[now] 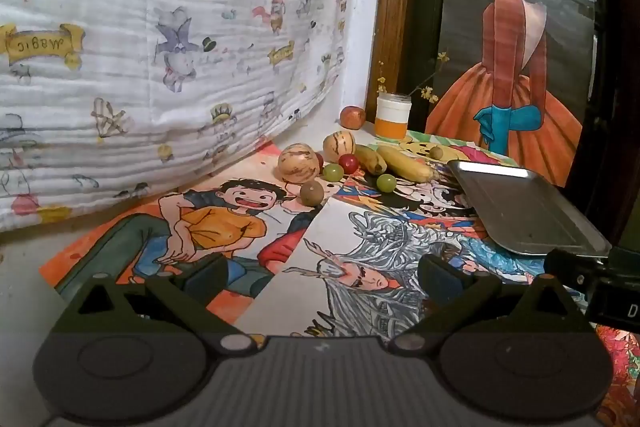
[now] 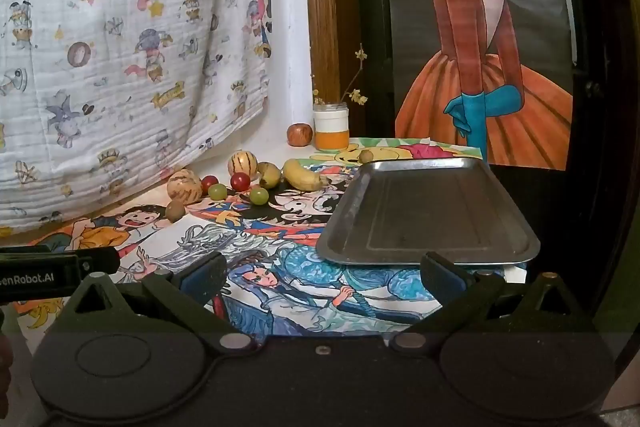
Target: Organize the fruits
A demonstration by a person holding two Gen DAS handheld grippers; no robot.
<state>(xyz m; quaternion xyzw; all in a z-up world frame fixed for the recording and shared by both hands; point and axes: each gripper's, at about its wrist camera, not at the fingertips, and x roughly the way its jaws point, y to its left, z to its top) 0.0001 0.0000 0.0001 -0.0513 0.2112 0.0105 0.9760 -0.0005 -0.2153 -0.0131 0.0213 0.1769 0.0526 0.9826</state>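
A cluster of fruit lies at the back of the table: two striped melons point(image 1: 299, 163) point(image 2: 242, 160), two bananas point(image 1: 404, 158) point(image 2: 301, 175), green grapes point(image 1: 385, 183) point(image 2: 259, 195), red cherry tomatoes point(image 1: 348, 163) point(image 2: 240, 181), a kiwi point(image 1: 312, 193) point(image 2: 175, 211) and a small apple point(image 1: 353, 117) point(image 2: 299, 134). An empty metal tray point(image 1: 528, 219) point(image 2: 432, 215) lies to the right. My left gripper point(image 1: 320, 273) and right gripper point(image 2: 322, 273) are both open and empty, hovering low over the drawings, well short of the fruit.
A jar point(image 1: 393, 117) point(image 2: 330, 127) with orange contents and flower twigs stands at the back. A patterned quilt point(image 1: 160, 47) hangs at left. A painting point(image 2: 480, 47) leans at the back right. Cartoon drawings point(image 1: 224, 227) cover the table.
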